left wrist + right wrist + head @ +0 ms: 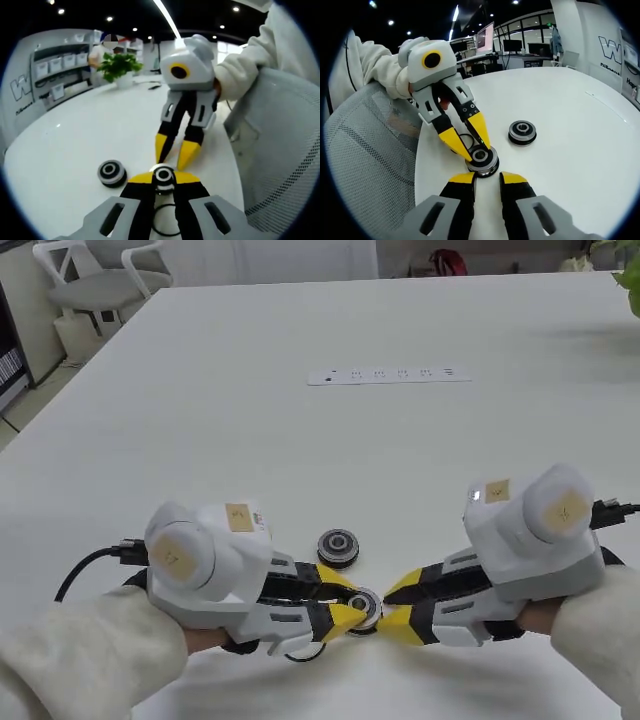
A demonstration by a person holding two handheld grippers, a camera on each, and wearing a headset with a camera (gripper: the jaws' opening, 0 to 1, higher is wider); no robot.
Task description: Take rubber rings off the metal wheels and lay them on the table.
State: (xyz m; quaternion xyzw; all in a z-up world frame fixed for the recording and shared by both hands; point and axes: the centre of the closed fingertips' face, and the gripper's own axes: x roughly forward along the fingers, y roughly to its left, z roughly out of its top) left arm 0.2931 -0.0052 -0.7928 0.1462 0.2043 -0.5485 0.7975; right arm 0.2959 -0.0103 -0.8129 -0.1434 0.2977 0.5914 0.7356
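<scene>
A metal wheel (363, 607) with a black rubber rim sits low over the white table (300, 440), and my left gripper (347, 613) is shut on it. In the left gripper view the wheel (163, 175) lies between my yellow tips (163, 178). My right gripper (392, 606) faces it from the right, open, its tips just short of the wheel (481, 158). A second wheel (338, 547) lies flat a little farther out. One loose black rubber ring (167, 223) lies on the table under my left gripper.
A white power strip (388, 375) lies mid-table. A white chair (100, 280) stands beyond the far left corner. A potted plant (119, 65) stands on the table's far side. A grey mesh chair back (365, 165) is close behind the near edge.
</scene>
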